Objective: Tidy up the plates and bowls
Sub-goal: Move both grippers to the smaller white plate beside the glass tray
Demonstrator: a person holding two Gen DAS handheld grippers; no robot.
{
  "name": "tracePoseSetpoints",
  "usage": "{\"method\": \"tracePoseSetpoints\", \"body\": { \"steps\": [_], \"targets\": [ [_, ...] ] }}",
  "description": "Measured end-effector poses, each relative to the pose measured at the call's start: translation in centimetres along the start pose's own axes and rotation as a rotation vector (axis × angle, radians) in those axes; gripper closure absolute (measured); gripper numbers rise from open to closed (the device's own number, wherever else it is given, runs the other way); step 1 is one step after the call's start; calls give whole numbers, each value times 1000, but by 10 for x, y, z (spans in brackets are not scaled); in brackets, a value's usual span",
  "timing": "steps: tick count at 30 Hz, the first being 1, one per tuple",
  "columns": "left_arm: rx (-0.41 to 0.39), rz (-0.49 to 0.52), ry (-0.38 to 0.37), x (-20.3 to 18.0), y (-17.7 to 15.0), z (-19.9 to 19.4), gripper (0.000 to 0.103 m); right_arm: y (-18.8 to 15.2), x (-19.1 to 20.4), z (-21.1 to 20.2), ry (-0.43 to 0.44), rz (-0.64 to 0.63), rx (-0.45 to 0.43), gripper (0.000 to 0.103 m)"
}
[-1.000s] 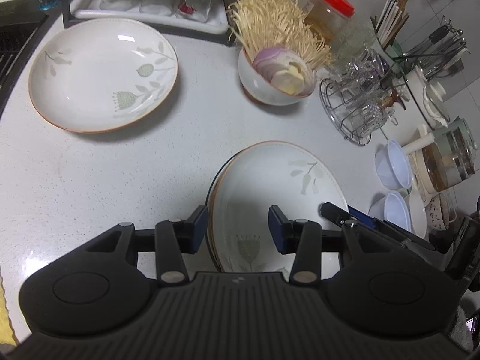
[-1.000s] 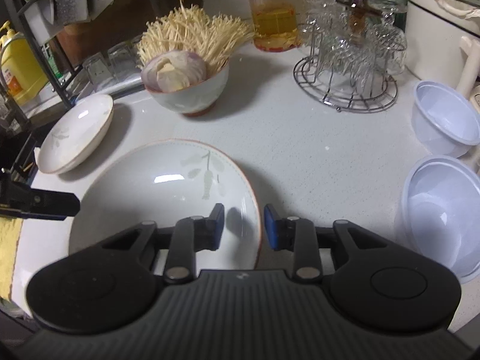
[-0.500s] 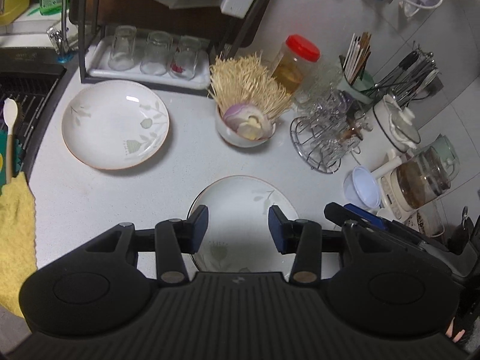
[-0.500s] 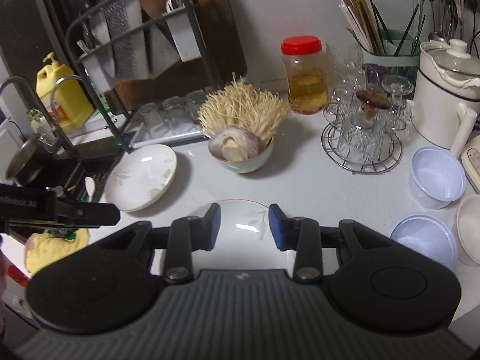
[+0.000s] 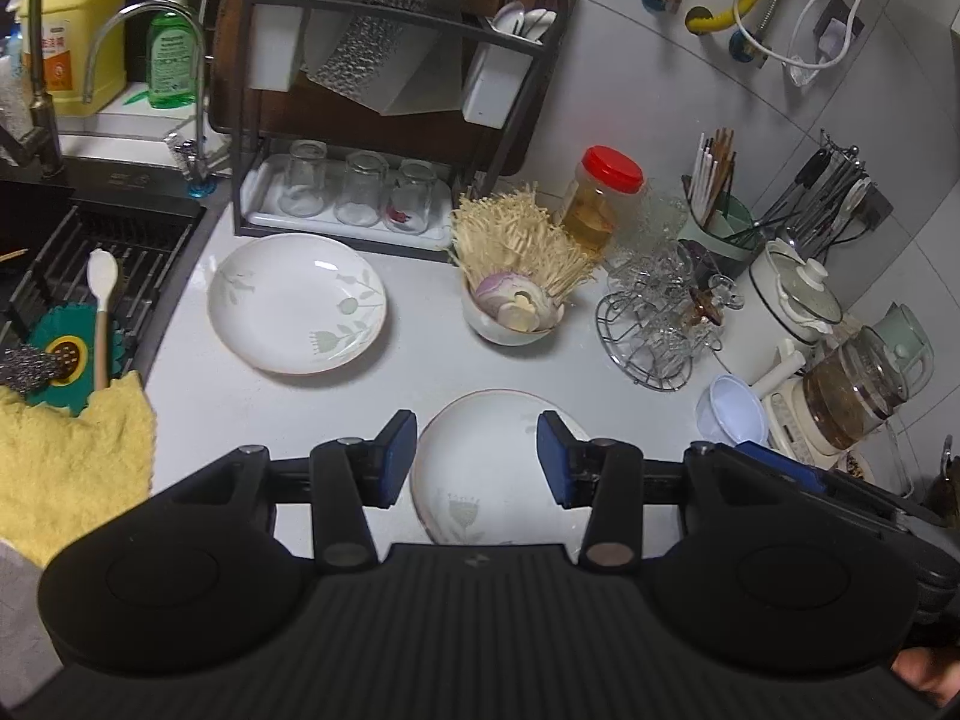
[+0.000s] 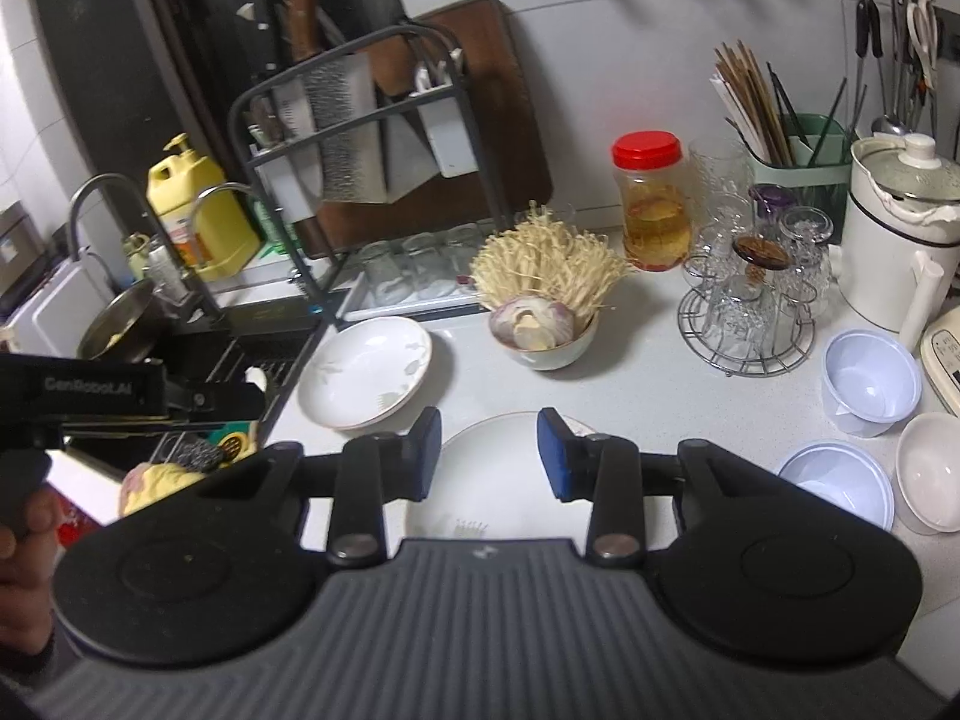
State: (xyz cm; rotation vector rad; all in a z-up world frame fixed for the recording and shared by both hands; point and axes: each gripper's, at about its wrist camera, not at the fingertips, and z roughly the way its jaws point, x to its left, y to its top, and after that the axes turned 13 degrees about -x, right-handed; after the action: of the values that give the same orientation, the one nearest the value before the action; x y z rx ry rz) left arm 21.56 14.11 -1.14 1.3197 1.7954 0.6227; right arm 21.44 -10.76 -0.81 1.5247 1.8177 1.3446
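Note:
Two white plates with a leaf print lie on the pale counter: one straight below my left gripper, the other further back on the left near the sink. The right wrist view shows the same near plate under my right gripper and the far plate. Both grippers hover high above the counter, open, with nothing between their blue pads. A white bowl holding onion and enoki mushrooms stands behind the near plate.
Two clear plastic bowls and a white bowl sit at the right. A wire rack of glasses, a red-lidded jar, a dish rack and kettles line the back. The sink and a yellow cloth are left.
Both grippers have risen well away from the counter, so the plates look smaller and more of the kitchen shows. The plates and bowl stay where they were.

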Motion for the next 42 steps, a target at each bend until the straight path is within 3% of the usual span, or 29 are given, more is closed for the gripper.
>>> {"method": "tracePoseSetpoints", "body": {
  "steps": [15,28,35,42],
  "targets": [
    [8,4,74,-2,-26,-18,54,-14,9,-20,66,-37,10,64],
    [-2,-23,177,19,-34,-34,53,-21,30,-4,168,-66,66,64],
    [42,-61,188,54,-27,-11,53,-20,47,24,169,-61,92,64],
    [86,-65,168,96,-2,41,52,-13,67,66,131,-50,92,64]
  ]
}}
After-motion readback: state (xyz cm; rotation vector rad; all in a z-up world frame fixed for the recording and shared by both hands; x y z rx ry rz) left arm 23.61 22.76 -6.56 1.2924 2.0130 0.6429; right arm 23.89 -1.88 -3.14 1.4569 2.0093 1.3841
